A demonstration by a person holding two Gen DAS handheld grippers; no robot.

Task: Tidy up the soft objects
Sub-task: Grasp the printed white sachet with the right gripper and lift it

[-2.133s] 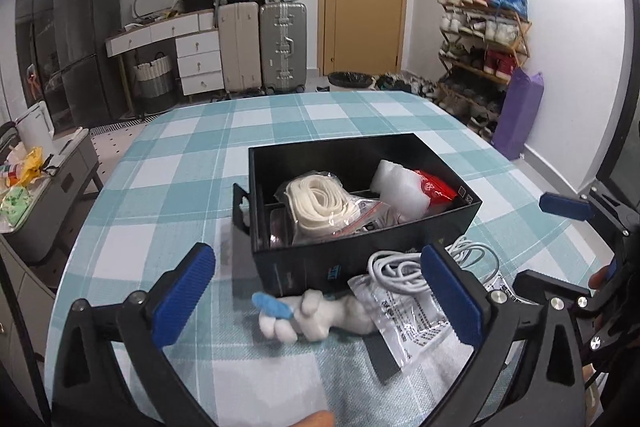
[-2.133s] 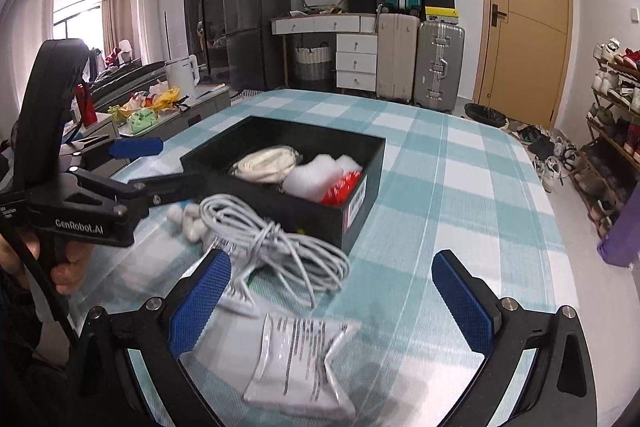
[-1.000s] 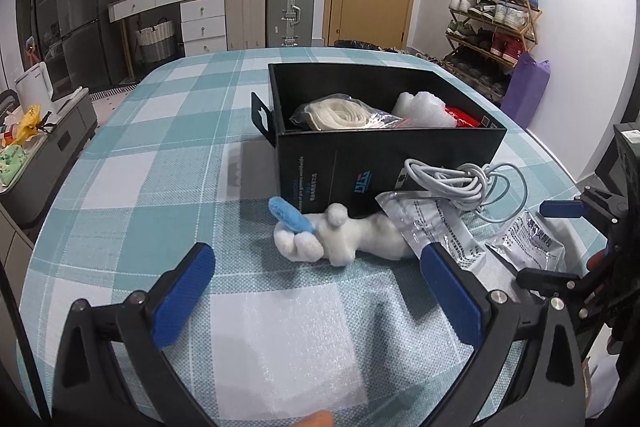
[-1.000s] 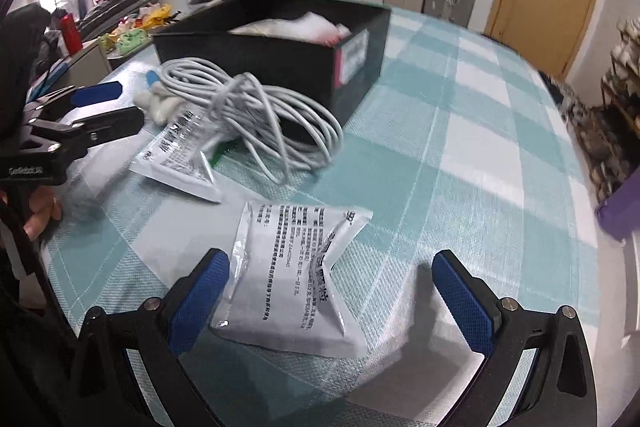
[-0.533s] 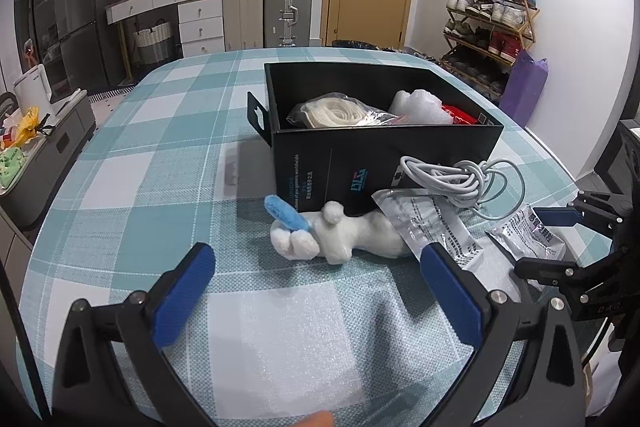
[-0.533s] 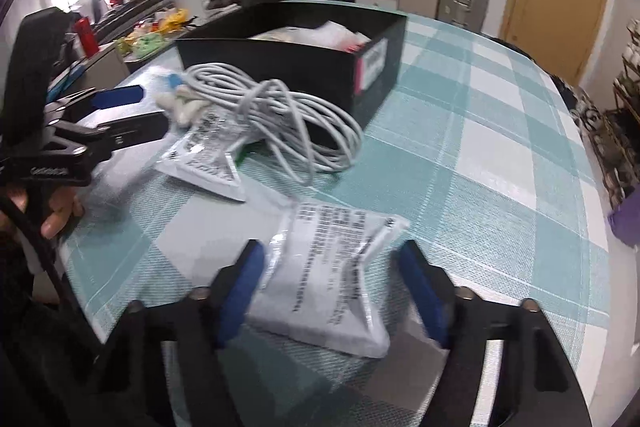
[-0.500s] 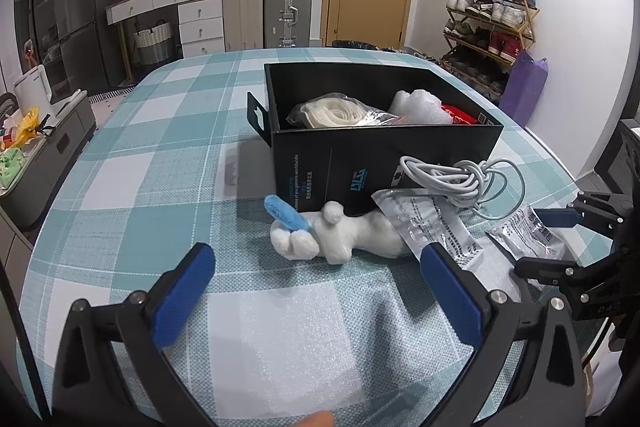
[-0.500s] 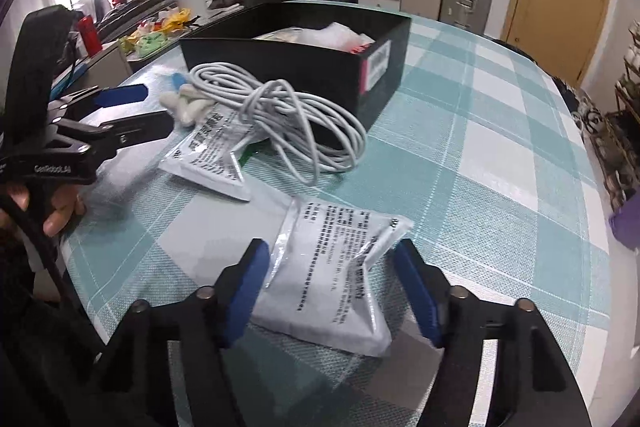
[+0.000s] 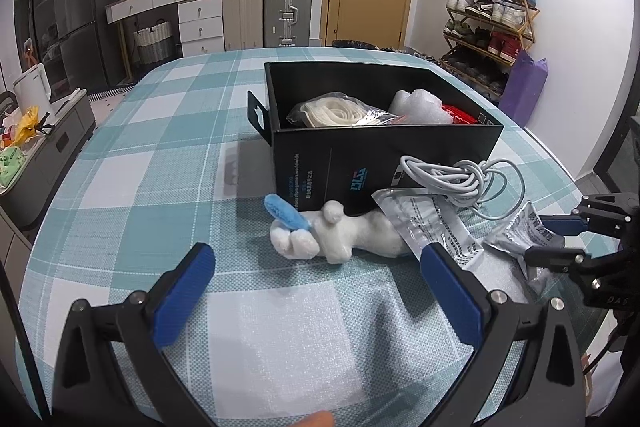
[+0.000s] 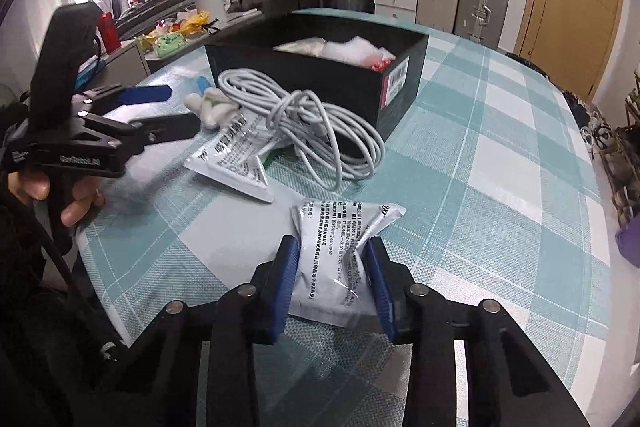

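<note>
On the checked tablecloth [image 10: 500, 155], my right gripper [image 10: 332, 279] has just closed on the silver packet [image 10: 340, 251]. Ahead lie a white cable [image 10: 316, 123], a second packet [image 10: 236, 159] and the black box [image 10: 320, 75]. My left gripper [image 9: 316, 291] stands apart near the plush toy [image 9: 340, 235].

My left gripper [image 9: 316, 287] hangs wide open, nothing between the pads. Just ahead lies the plush toy [image 9: 340, 237]; beyond it the black box [image 9: 384, 155]; off right, my right gripper [image 9: 560, 239] pinching a foil packet [image 9: 516, 231].

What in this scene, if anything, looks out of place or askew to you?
The plush toy lies tipped on its side against the black box, part-buried under a foil packet; the white cable sprawls loose beside it.
</note>
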